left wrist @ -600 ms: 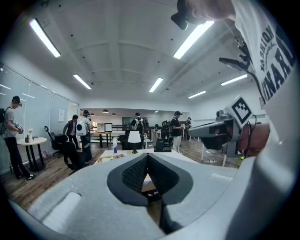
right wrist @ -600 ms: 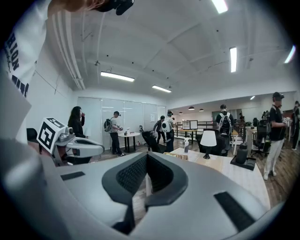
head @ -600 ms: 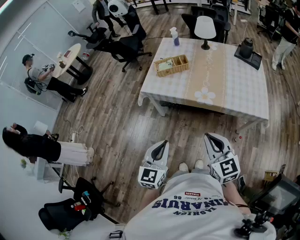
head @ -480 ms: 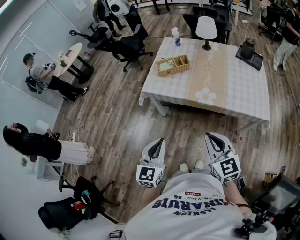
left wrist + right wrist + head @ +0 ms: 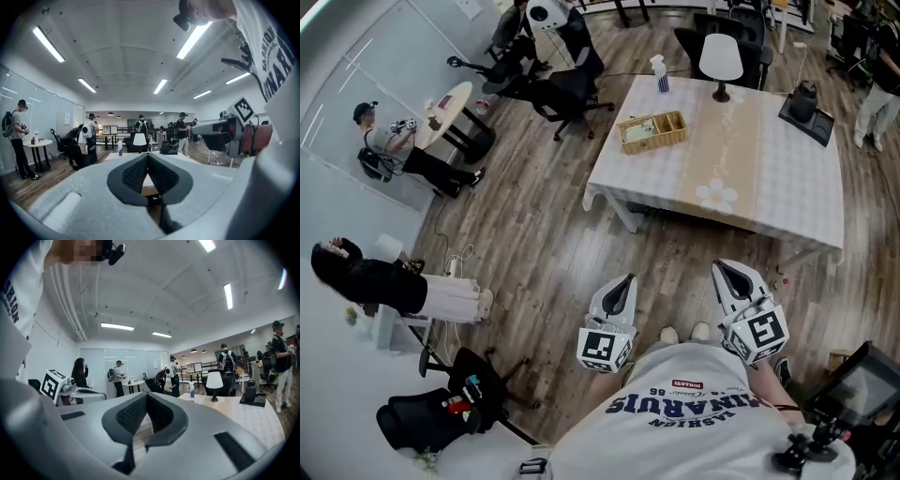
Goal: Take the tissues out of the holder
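Reference landmark: the table (image 5: 769, 159), covered with a pale checked cloth and a tan runner.

1. Well to the left of the table, a small round side table (image 5: 455, 101) stands on the wood floor, with a person beside it. Dark office chairs (image 5: 562, 89) stand between it and the table's left edge.

2. The left gripper (image 5: 625, 284) is held in front of the table's near edge, well apart from it and above the floor. Its jaws are closed tip to tip, with nothing between them. The left gripper view shows the pads meeting at the tips and the table beyond them.

3. The holder (image 5: 658, 142), a wicker basket with compartments, stands on the table near its far left corner. The tissues (image 5: 633, 131) show as a pale mass in its left compartment. Neither gripper touches the holder.

4. A spray bottle (image 5: 660, 73) stands at the table's far edge, just behind the holder.

5. A white-shaded lamp (image 5: 721, 61) stands at the far edge, on the runner.

6. The right gripper (image 5: 722, 274) is held in front of the table's near edge, beside the left gripper. Its jaws are also closed and empty.

7. A dark container (image 5: 806, 98) rests on a tray at the table's far right corner.
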Motion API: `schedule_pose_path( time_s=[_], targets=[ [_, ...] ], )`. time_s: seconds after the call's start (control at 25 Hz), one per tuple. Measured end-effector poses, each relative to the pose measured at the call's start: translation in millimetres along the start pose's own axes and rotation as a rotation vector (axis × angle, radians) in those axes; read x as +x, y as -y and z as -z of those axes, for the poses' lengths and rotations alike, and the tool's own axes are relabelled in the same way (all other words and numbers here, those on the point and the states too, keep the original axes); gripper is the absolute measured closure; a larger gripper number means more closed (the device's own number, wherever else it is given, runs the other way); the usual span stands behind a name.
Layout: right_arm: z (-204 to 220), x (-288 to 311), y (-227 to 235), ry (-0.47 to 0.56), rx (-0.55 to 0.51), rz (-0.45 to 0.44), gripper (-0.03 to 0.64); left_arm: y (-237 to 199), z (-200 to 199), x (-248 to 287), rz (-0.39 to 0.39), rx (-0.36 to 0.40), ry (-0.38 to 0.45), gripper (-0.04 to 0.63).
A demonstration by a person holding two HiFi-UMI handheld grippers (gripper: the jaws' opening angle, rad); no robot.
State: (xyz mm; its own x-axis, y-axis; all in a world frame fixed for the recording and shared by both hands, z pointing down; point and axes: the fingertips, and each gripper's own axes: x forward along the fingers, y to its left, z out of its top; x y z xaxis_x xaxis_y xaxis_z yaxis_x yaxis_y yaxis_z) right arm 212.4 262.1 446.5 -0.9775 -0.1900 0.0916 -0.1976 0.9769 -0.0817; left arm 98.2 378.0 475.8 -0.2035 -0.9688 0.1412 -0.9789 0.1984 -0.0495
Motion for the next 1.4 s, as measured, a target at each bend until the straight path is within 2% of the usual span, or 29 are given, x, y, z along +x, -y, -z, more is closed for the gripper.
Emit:
schedule_pose_path(
  time_s=[0.16, 0.4, 0.6, 0.8, 1.24, 1.4],
  targets=[
    [4.4, 2.2, 17.0, -0.021, 0.001, 0.018, 0.609, 5.4, 1.1, 3.7, -0.025, 0.004, -0.019, 0.591],
    [29.7, -1.1, 44.4, -0.053, 0.012, -0.025, 0.609, 25.0, 13.0, 18.2, -0.058, -0.003, -0.034, 0.591],
    [47.0, -3.5, 68.6, -0.062, 0.041, -0.022, 0.609, 37.0, 25.9, 30.0, -0.058, -0.103, -0.022, 0.591],
    [51.3, -13.9, 86.6, -0.069, 0.023, 0.013, 0.609, 48.5, 19.9, 44.1, -0.038, -0.07, -0.023, 0.591],
    [68.9, -17.0, 99.8, -0.12, 0.021, 0.033, 0.609, 52.5, 20.6, 53.3, -0.043, -0.089, -0.023, 0.591],
    [69.4, -10.3, 101.8, -0.128, 0.012, 0.029, 0.609, 51.1, 18.0, 60.7, -0.037, -0.068, -0.019, 0.591]
  ],
)
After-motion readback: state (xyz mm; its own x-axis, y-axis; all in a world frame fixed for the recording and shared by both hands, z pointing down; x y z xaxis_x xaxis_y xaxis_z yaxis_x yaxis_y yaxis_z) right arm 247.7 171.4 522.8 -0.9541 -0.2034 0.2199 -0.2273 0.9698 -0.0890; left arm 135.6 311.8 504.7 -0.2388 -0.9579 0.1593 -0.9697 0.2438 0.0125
